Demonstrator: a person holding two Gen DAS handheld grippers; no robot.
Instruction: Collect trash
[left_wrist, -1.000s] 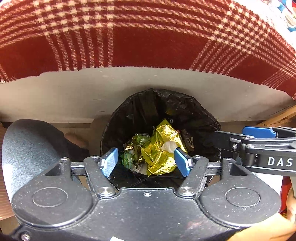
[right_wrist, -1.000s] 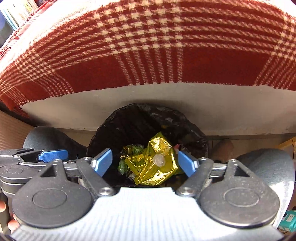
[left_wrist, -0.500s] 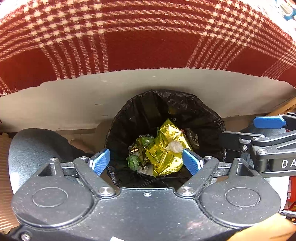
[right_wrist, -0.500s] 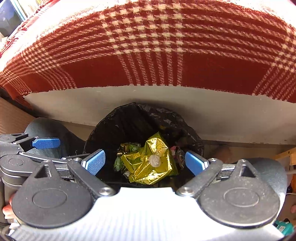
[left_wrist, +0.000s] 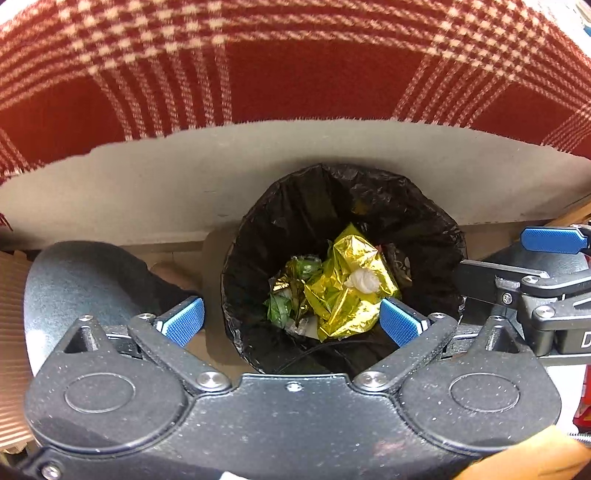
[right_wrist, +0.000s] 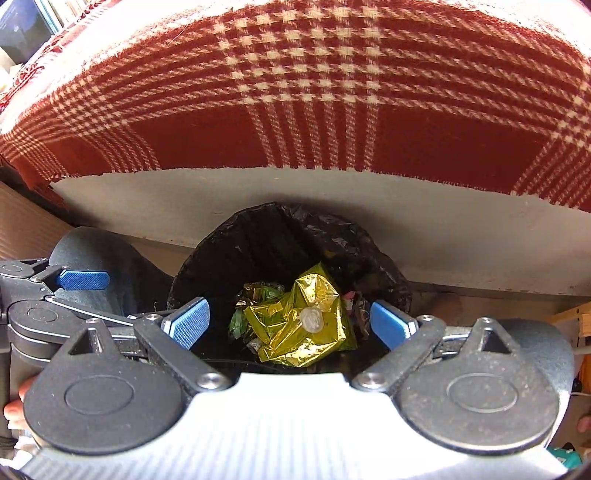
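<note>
A round bin lined with a black bag (left_wrist: 258, 236) (right_wrist: 229, 251) stands below both grippers. Inside lie a crumpled gold foil wrapper (left_wrist: 351, 288) (right_wrist: 306, 325), a small white wad (left_wrist: 362, 282) (right_wrist: 312, 319) on top of it, and green wrappers (left_wrist: 284, 302) (right_wrist: 255, 291). My left gripper (left_wrist: 291, 319) hangs over the bin, its jaws still opening, nothing between the blue pads. Beside it, my right gripper (right_wrist: 290, 325) is open over the same bin and also holds nothing. Each gripper shows at the edge of the other's view.
A red and white plaid cloth (left_wrist: 295, 74) (right_wrist: 295, 103) drapes over a grey-edged table (left_wrist: 184, 177) just beyond the bin. A person's grey-clad knees (left_wrist: 81, 280) (right_wrist: 535, 343) flank the bin. Ribbed cardboard (left_wrist: 11, 332) lies at the left, wooden pieces (right_wrist: 572, 317) at the right.
Both grippers have spread their jaws wider over the bin, the left one by more. The white wad lies on the gold foil in all frames. Neither hand has shifted noticeably.
</note>
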